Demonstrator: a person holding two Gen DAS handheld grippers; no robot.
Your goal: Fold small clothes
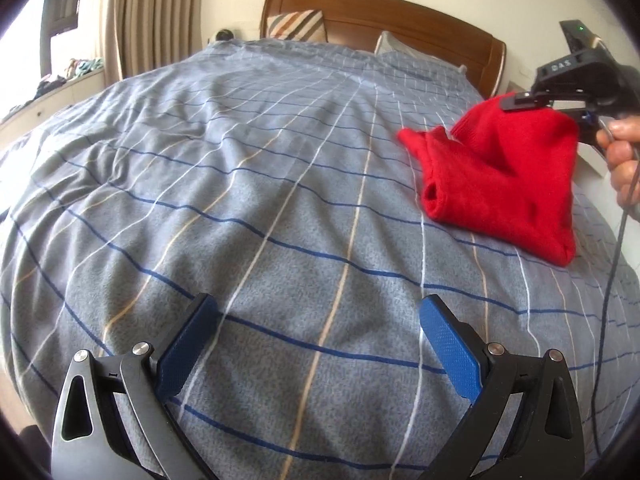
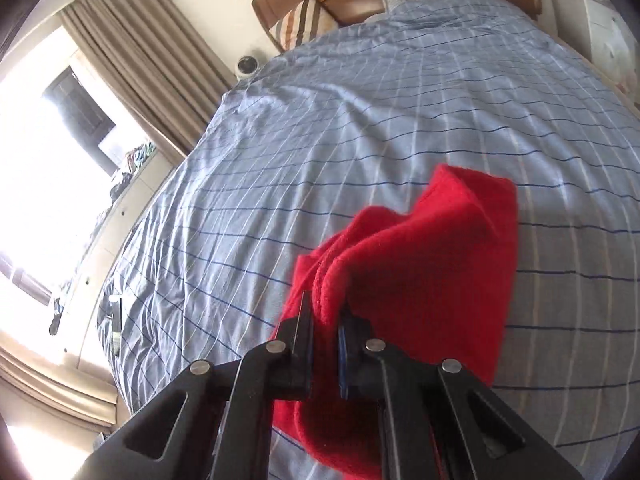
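Observation:
A small red knitted garment (image 1: pixel 500 184) is partly folded at the right side of the bed, its lower part resting on the cover. My right gripper (image 2: pixel 326 312) is shut on the garment's upper edge (image 2: pixel 420 264) and lifts it; the gripper also shows in the left wrist view (image 1: pixel 520 100), with the hand holding it. My left gripper (image 1: pixel 318 320) is open and empty, low over the blue checked bed cover (image 1: pixel 240 200), well left of the garment.
A wooden headboard (image 1: pixel 384 12) with a striped cushion (image 1: pixel 296 26) and a pillow (image 1: pixel 400 50) stands at the far end. Curtains (image 1: pixel 152 16) and a window sill with clutter are at the left. A cable (image 1: pixel 612 280) hangs from the right gripper.

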